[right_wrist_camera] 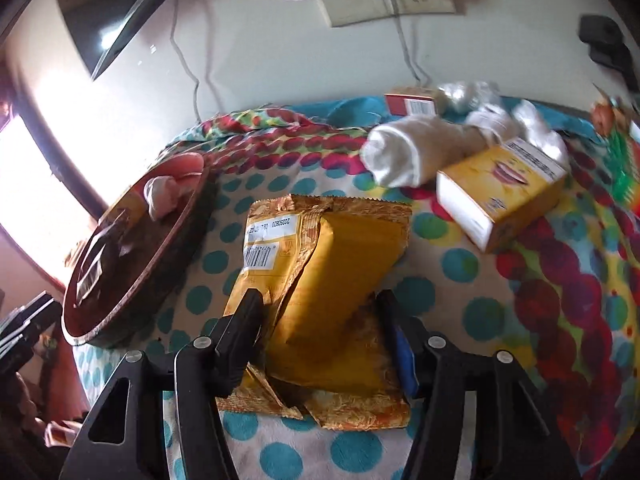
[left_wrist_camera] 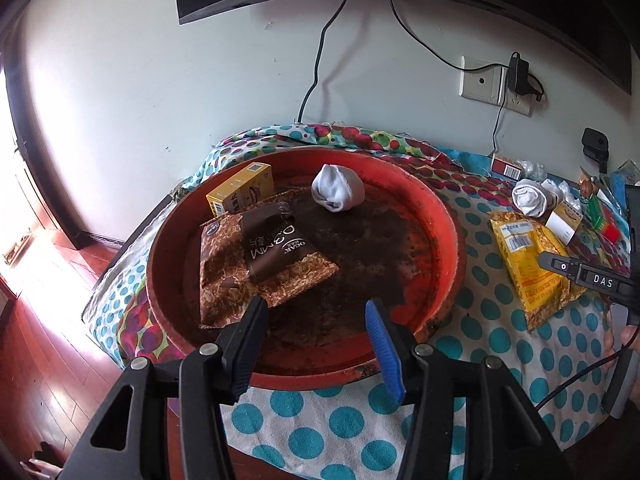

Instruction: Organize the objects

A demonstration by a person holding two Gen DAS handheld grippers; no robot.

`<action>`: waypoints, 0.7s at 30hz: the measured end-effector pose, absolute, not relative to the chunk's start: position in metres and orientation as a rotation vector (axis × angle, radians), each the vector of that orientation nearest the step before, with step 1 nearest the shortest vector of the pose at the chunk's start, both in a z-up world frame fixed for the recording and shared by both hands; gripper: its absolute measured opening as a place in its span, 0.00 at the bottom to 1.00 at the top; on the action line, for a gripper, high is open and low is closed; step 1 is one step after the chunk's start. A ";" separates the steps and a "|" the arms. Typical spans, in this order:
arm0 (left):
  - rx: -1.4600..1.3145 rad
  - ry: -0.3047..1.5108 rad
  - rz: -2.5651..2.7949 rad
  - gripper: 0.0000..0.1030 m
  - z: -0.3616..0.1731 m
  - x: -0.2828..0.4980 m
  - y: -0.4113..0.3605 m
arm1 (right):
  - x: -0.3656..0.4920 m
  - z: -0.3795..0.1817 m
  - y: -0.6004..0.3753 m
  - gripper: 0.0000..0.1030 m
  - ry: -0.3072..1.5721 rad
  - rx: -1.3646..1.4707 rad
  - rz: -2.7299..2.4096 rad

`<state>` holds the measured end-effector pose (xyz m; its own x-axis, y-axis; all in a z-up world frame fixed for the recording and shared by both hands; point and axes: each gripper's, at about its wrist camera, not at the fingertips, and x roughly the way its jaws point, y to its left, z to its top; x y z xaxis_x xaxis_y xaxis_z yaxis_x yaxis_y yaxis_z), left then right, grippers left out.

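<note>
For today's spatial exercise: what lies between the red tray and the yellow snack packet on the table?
Only bare polka-dot cloth separates the red tray from the yellow snack packet; the left wrist view shows it best.

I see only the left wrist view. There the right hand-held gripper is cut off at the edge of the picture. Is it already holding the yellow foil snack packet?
Observer: Not yet. The right hand-held gripper is open, with one finger on each side of the yellow foil snack packet, which lies on the dotted cloth.
Operator: Does the small yellow cardboard box touch that packet?
Observer: No. A strip of cloth shows between the small yellow cardboard box and the packet.
Operator: And the rolled white sock?
Observer: The rolled white sock lies just behind the box. Blur hides whether they touch.
</note>
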<state>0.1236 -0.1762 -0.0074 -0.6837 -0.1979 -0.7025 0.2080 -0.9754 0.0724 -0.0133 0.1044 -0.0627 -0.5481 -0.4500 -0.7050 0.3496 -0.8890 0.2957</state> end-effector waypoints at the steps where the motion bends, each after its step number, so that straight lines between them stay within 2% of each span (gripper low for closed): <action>1: 1.127 0.012 -2.697 0.51 -0.008 0.122 -0.174 | -0.014 -0.060 0.103 0.47 -0.153 1.133 -2.427; 7: 1.150 -0.036 -2.713 0.51 -0.010 0.116 -0.157 | -0.011 -0.039 0.098 0.38 -0.106 1.050 -2.460; 14: 1.161 -0.004 -2.744 0.51 -0.009 0.118 -0.154 | -0.015 -0.012 0.082 0.38 -0.097 0.995 -2.465; 21: 1.148 0.070 -2.756 0.51 -0.003 0.127 -0.172 | -0.024 0.025 0.017 0.38 -0.071 0.905 -2.373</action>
